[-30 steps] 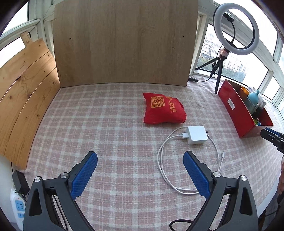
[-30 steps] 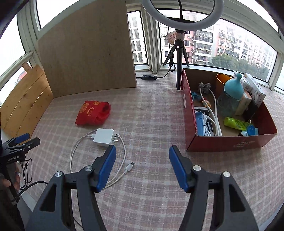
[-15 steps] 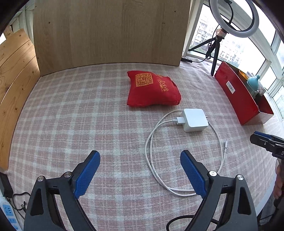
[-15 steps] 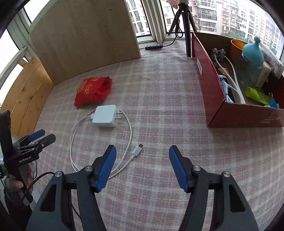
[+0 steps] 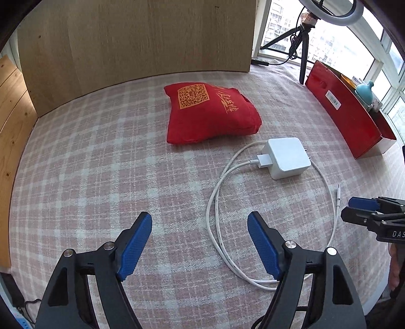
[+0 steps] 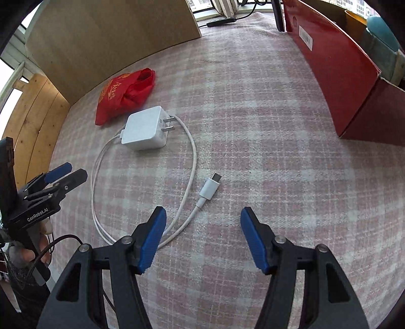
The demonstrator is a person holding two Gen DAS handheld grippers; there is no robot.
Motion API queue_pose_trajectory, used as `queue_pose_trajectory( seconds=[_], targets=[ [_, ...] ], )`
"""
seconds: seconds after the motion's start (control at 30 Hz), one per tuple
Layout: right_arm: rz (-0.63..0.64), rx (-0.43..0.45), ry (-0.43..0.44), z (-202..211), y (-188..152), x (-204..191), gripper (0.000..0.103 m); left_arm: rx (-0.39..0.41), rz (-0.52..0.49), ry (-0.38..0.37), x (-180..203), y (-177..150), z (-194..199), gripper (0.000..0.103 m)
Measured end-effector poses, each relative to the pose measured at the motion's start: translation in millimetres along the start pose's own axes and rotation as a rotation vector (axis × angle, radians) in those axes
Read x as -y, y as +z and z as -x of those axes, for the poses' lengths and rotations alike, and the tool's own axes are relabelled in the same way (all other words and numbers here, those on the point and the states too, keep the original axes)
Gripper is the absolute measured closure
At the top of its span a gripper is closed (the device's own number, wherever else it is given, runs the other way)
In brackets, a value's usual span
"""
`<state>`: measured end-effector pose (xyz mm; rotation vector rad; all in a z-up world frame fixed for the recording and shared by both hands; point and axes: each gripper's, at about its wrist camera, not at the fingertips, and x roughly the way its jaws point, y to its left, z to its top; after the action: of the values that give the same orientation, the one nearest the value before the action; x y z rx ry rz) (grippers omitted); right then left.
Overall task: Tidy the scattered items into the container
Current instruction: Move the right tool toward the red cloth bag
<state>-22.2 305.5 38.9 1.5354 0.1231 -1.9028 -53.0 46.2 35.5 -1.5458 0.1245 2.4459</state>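
Note:
A red cloth bag (image 5: 207, 114) lies on the checked tablecloth; it also shows in the right wrist view (image 6: 124, 93). A white charger block (image 5: 288, 158) with its looped white cable (image 5: 215, 217) lies just in front of the bag; the block (image 6: 145, 129) and the cable's plug end (image 6: 210, 188) show in the right wrist view. The red container box (image 5: 346, 114) stands at the right. My left gripper (image 5: 200, 243) is open and empty, low over the cloth by the cable loop. My right gripper (image 6: 202, 238) is open and empty, just short of the plug end.
A tall wooden board (image 5: 141, 38) stands behind the bag, with wood planks (image 5: 10, 121) at the left. A ring light tripod (image 5: 301, 38) stands near the box (image 6: 336, 68), which holds a teal bottle (image 6: 382, 33) and other items. A power strip (image 6: 220, 21) lies at the back.
Both grippers have moved forward and lower toward the charger and cable, which now look larger. Both stay open and empty. Nothing on the table has moved.

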Motion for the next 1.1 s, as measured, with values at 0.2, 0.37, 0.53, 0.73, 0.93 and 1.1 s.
queue_pose_trajectory(
  seconds=[0.2,0.37,0.53,0.73,0.93,1.1],
  targets=[
    [0.019,0.007,-0.021,0,-2,-3,0.045,-0.01,-0.035,-0.004,4,8,-9,0.027],
    [0.04,0.014,-0.044,0,-1,-3,0.054,-0.019,-0.034,-0.013,3,10,-16,0.027],
    [0.071,0.019,-0.068,-3,1,-8,0.057,-0.035,-0.037,-0.016,3,8,-25,0.027],
    [0.125,0.021,-0.104,-8,4,-16,0.074,-0.042,-0.034,-0.02,2,6,-30,0.027],
    [0.126,0.015,-0.098,-5,8,-14,0.079,-0.035,-0.055,-0.019,3,6,-25,0.027],
    [0.073,0.081,-0.026,25,16,-4,0.075,0.012,-0.049,0.003,-10,16,-9,0.027]
  ],
)
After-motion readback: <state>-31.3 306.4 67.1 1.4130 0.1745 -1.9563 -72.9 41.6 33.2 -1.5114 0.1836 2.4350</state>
